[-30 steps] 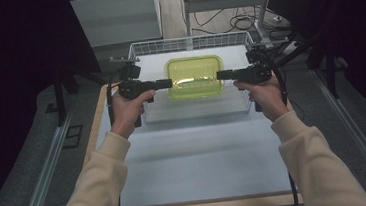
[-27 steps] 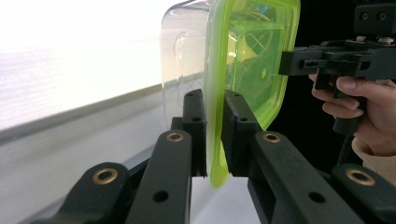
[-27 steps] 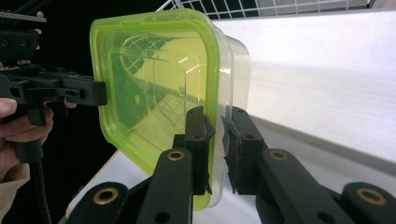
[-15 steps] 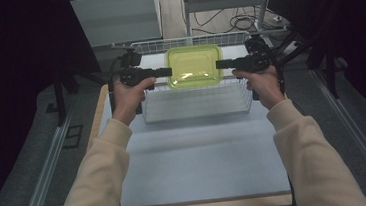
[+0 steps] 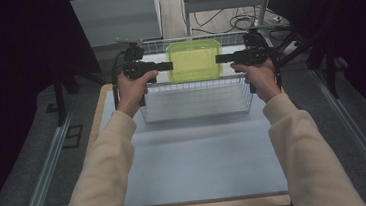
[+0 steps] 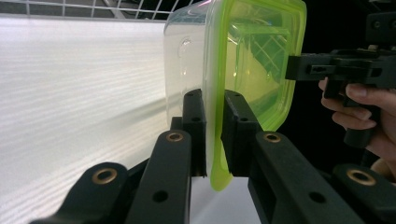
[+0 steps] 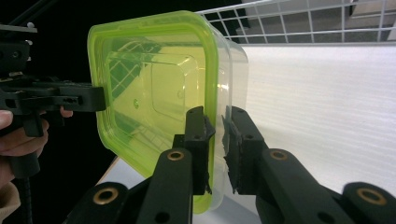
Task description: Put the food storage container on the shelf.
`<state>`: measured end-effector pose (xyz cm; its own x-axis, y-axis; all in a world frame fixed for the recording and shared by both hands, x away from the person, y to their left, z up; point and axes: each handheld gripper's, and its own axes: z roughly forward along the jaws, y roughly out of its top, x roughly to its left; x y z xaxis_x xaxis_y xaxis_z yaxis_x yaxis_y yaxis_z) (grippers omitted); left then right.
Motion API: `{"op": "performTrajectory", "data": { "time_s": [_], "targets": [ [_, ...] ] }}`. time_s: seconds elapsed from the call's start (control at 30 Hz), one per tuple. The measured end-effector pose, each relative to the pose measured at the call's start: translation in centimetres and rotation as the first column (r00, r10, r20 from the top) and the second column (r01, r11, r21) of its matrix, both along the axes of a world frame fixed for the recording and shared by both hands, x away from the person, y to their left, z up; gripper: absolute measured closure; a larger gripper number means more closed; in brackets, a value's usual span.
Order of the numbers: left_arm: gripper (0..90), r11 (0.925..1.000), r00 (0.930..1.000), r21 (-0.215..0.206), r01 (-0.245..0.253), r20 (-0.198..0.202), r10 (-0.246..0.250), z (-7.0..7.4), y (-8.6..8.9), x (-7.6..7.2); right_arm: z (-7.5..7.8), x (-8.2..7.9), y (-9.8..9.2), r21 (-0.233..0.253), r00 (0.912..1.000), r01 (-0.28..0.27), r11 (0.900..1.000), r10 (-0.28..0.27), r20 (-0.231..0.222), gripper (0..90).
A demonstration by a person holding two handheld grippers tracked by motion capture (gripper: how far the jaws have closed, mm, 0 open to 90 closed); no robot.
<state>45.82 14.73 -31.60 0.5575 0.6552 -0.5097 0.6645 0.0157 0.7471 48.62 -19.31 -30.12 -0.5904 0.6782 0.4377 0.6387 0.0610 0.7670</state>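
I held the lidded container (image 5: 194, 60) level above the far edge of the wire basket (image 5: 196, 104), my left gripper (image 5: 166, 66) pinching its left rim and my right gripper (image 5: 220, 58) pinching its right rim, each pair of jaws pressed onto the green lid's (image 6: 252, 56) lip. The clear tub looked empty, so I judged it light, fairly stiff in the walls but smooth and liable to slip. The lid lip appeared soft and flexed where the 2 jaws bit, so the firmer rim beneath seemed the sounder hold.
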Motion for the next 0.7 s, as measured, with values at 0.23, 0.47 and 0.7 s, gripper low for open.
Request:
{"op": "performTrajectory", "data": {
  "time_s": [0.23,0.47,0.7],
  "targets": [
    [80.5,0.9998,0.9997,0.006,-0.016,-0.016,0.016,-0.3,-0.3,1.1,0.0,0.6,0.0,-0.011,0.9998,0.016,1.000,-0.016,-0.009,79.9],
    [80.1,0.9995,0.9993,0.013,-0.029,-0.023,0.030,-0.8,-0.5,1.8,-0.3,1.2,0.1,-0.021,0.9993,0.026,0.999,-0.027,-0.024,79.7],
    [79.3,0.9991,0.9984,-0.006,-0.043,-0.036,0.043,-1.1,-0.4,2.4,-0.6,1.7,0.3,-0.018,0.9992,0.032,0.999,-0.033,-0.023,79.1]
  ]
}}
